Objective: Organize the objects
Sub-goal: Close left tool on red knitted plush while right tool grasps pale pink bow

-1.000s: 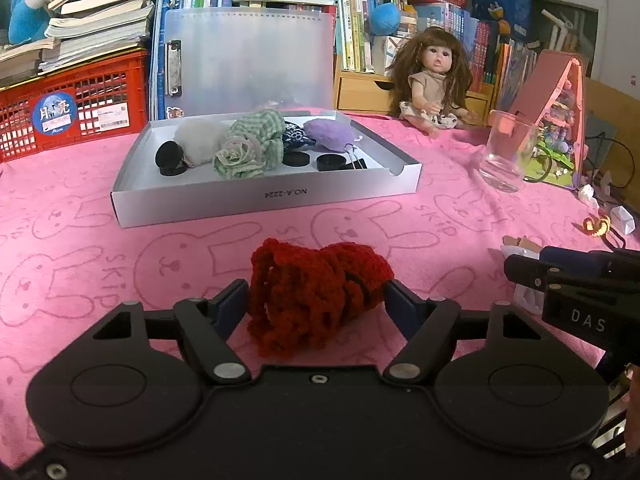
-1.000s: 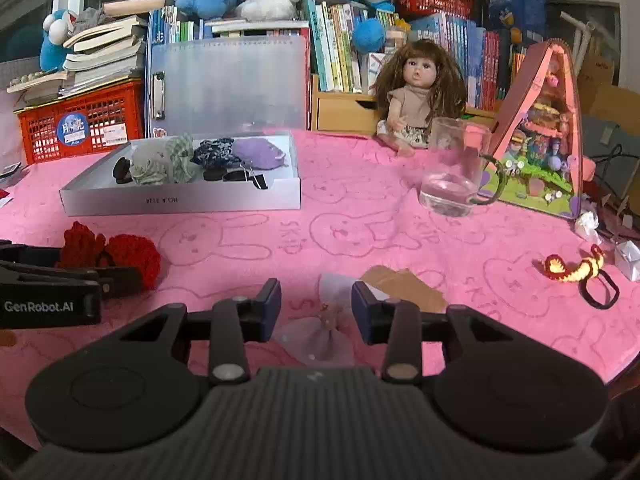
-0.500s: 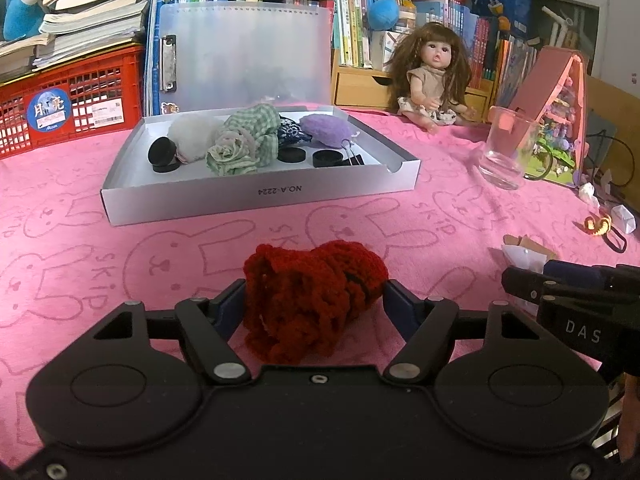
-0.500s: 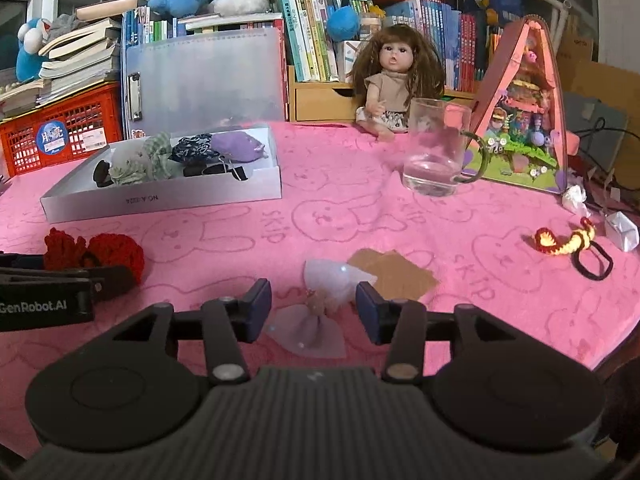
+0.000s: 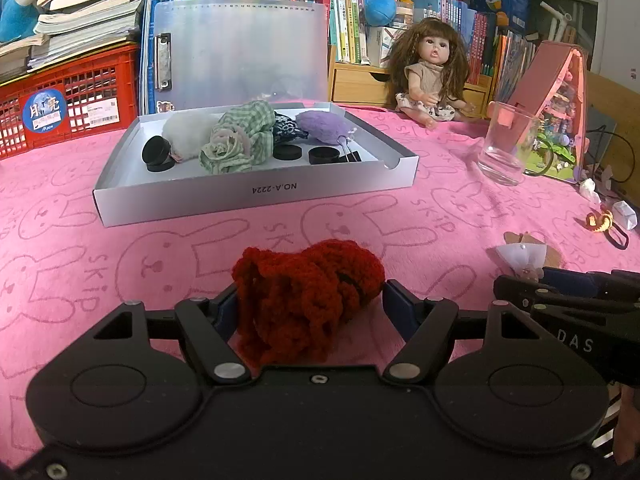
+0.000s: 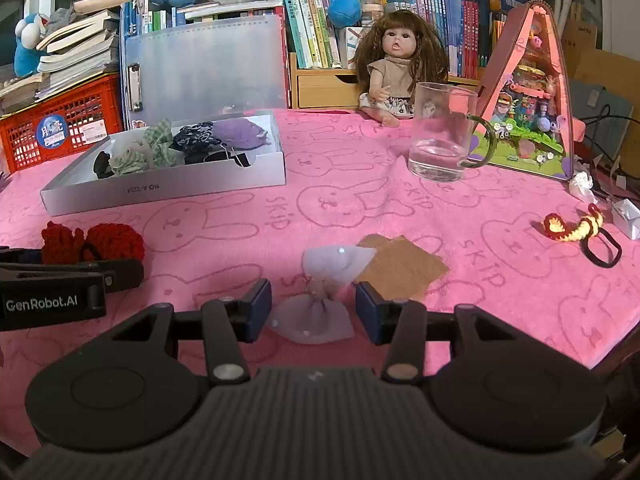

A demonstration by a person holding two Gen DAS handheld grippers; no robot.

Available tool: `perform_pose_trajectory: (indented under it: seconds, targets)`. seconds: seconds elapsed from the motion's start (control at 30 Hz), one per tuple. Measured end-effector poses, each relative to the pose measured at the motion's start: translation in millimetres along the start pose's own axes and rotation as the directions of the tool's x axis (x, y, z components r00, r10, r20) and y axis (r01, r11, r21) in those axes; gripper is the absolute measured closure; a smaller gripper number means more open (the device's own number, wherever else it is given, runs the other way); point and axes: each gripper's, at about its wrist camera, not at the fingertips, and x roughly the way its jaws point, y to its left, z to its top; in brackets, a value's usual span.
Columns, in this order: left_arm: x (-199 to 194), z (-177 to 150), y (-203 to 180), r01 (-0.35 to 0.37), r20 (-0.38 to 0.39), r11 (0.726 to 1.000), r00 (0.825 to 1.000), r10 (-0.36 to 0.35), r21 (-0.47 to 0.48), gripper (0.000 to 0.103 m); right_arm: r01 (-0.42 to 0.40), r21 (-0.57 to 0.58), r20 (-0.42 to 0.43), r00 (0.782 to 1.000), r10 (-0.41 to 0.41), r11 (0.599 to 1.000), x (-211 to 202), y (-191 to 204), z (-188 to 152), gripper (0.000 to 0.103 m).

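The left gripper (image 5: 310,304) is clamped on the red crocheted scrunchie (image 5: 308,284), probably bound for the white box (image 5: 256,192) of hair things. The right gripper (image 6: 313,306) stands with its jaws apart around the pale bow (image 6: 320,292) near the pink cloth's (image 6: 360,184) front edge, ready to pinch it.

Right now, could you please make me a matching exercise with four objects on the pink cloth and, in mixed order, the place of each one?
Things:
1. red crochet scrunchie
2. pale sheer bow
3. purple fuzzy scrunchie
4. glass mug

Places:
A. inside the white box
B. between the fingers of the left gripper
C. standing in front of the doll
D. between the fingers of the right gripper, pads not touching it

Pairs: 1-B, 2-D, 3-A, 4-C
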Motion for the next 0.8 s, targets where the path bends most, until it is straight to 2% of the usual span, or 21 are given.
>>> perform_pose_trajectory:
  seconds: [0.17,0.43,0.57,0.73,0.8]
  targets:
    - [1.2,1.0,0.4,0.000,0.001,1.000,1.000,0.000,-0.004,0.035,0.000,0.003,-0.005,1.000,0.000,1.000,2.1,-0.2,1.6,0.040]
    - [1.7,2.4,0.9,0.000,0.002,1.000,1.000,0.000,-0.004,0.043,0.001,-0.001,-0.005,1.000,-0.001,1.000,5.7,-0.8,4.3,0.046]
    - [1.5,2.3,1.1,0.001,0.002,1.000,1.000,-0.001,-0.004,0.047,-0.003,-0.007,-0.003,1.000,0.003,1.000,7.2,-1.0,4.8,0.057]
    - [1.1,3.7,1.3,-0.002,0.006,1.000,1.000,0.002,-0.012,0.055,0.000,-0.019,0.001,1.000,0.000,1.000,6.1,1.3,5.0,0.065]
    - [-0.7,3.9,2.1,-0.003,0.010,1.000,1.000,0.003,-0.017,0.057,0.009,-0.025,0.003,1.000,-0.009,1.000,5.2,2.1,5.5,0.074]
